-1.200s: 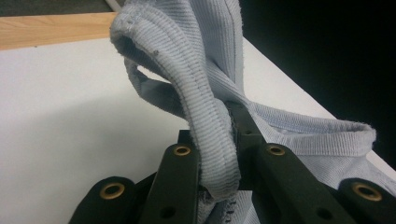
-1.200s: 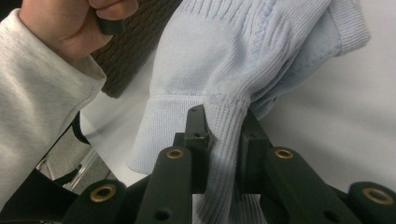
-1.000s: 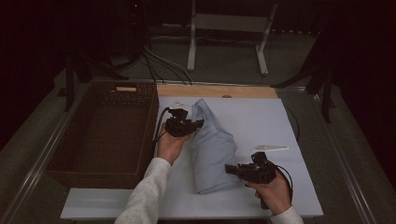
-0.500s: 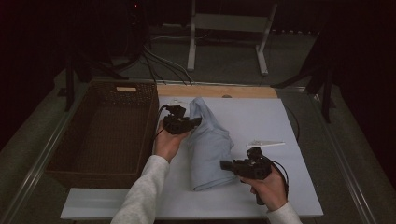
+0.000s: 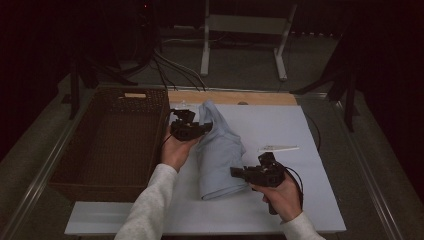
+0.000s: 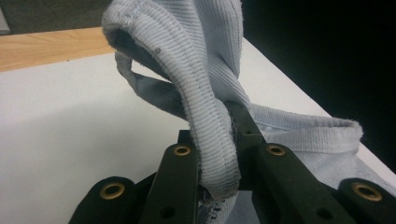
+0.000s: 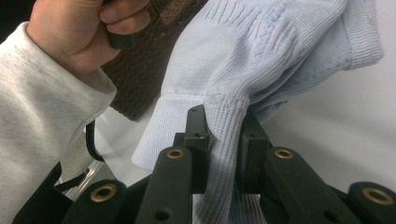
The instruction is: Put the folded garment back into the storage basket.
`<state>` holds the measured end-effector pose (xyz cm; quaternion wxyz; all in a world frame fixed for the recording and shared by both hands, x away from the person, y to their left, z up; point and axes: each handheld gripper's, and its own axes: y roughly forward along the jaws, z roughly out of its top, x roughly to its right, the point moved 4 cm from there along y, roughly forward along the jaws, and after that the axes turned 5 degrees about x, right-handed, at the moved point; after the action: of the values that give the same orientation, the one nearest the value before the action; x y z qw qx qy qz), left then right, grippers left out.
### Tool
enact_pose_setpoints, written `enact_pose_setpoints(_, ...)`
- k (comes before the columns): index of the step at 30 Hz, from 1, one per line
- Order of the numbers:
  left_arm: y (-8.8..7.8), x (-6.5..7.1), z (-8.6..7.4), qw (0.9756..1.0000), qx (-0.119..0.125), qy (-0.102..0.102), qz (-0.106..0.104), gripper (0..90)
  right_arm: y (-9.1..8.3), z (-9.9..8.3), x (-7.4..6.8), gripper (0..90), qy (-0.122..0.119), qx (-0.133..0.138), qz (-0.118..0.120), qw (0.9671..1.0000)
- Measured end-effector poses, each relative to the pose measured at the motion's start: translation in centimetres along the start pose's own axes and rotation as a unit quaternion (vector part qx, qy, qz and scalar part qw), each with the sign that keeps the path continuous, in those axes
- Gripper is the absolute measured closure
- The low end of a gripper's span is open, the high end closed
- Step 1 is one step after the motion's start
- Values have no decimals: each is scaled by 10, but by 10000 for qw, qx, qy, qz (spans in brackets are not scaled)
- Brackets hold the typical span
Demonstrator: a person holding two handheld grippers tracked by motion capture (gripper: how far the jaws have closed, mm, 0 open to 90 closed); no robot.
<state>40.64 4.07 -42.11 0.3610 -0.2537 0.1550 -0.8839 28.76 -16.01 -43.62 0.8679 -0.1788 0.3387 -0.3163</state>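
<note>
A pale blue ribbed knit garment (image 5: 219, 150) lies folded lengthwise on the white board (image 5: 280, 125). My left gripper (image 5: 204, 128) is shut on its far end; in the left gripper view the ribbed hem (image 6: 205, 121) loops up between the black jaws, around the left gripper (image 6: 229, 140). My right gripper (image 5: 236, 172) is shut on the near end, where the right gripper view has a ribbed cuff (image 7: 224, 126) pinched at the right gripper (image 7: 223, 140). The garment (image 7: 261, 51) stretches away from it toward the other hand (image 7: 79, 32).
A dark wicker basket (image 5: 107, 145) stands at the left of the board. A small white strip (image 5: 279, 148) lies on the board to the right of the garment. A wooden edge (image 5: 235, 98) runs along the board's far side. Cables and a stand sit behind the table.
My right gripper has moved slightly left and up with the garment's near end. The cloth has bunched narrower between the two grippers. The left gripper has stayed in place.
</note>
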Motion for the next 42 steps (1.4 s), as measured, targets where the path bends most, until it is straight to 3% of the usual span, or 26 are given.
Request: enact_pose_setpoints(42,-25,-10,21,9999,89,-40,120,833,20,31,-19,788,-2,30,196,9998)
